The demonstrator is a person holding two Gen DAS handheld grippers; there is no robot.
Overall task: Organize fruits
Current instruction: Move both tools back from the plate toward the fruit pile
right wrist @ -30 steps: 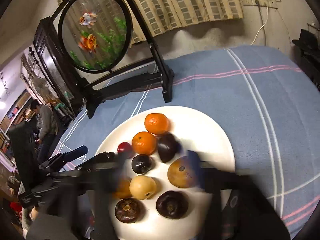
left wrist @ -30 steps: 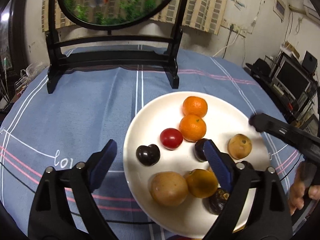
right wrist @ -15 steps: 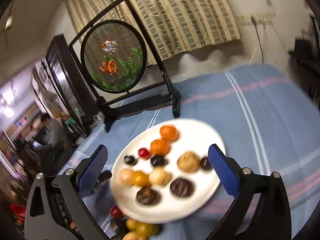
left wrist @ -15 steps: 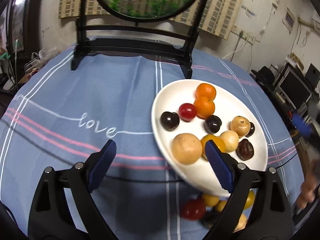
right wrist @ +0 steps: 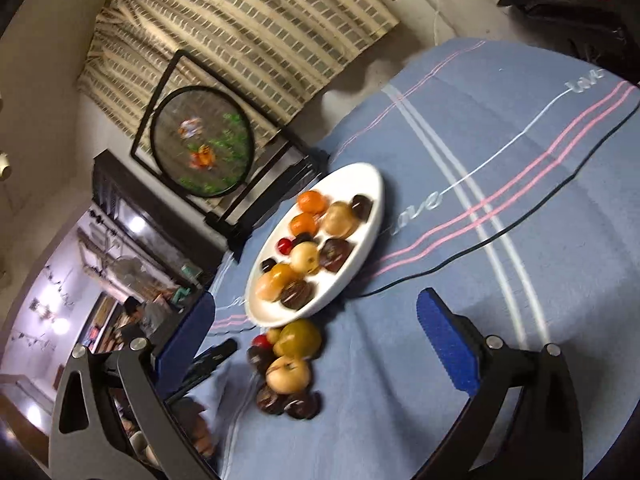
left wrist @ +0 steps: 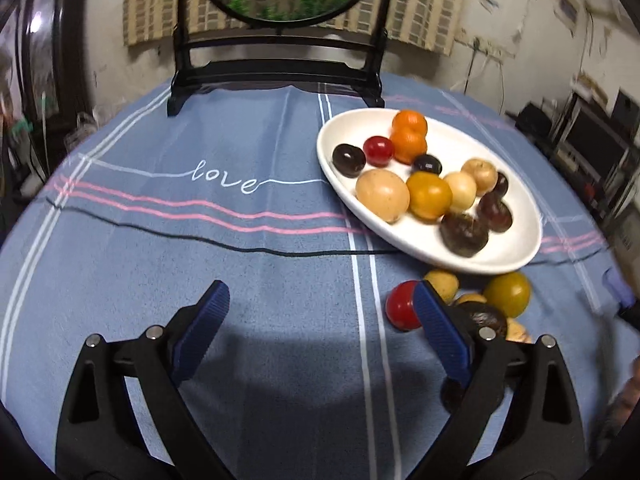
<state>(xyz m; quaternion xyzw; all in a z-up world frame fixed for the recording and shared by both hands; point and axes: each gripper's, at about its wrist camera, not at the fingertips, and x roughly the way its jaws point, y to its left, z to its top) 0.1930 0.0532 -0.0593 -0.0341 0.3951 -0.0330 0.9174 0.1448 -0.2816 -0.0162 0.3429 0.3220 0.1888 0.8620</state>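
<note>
A white plate [left wrist: 516, 256] holds several fruits: two oranges [left wrist: 409, 136], a red one, dark ones and tan ones. It also shows in the right wrist view [right wrist: 372, 216]. A loose pile of fruit lies on the cloth at its near edge, with a red fruit [left wrist: 402, 311] and a yellow-green fruit [left wrist: 507, 293]; the pile also shows in the right wrist view [right wrist: 289, 372]. My left gripper [left wrist: 320, 320] is open and empty above the blue cloth, left of the pile. My right gripper [right wrist: 316, 344] is open and empty, above and behind the pile.
A round blue tablecloth [left wrist: 200, 240] with stripes and the word "love" covers the table. A black framed round goldfish screen [left wrist: 280, 32] stands at the far edge. Monitors and cables [left wrist: 592, 136] are off the table at right.
Both grippers have pulled back and away from the plate. The loose fruit pile in front of the plate has come into full view. The right view has tilted.
</note>
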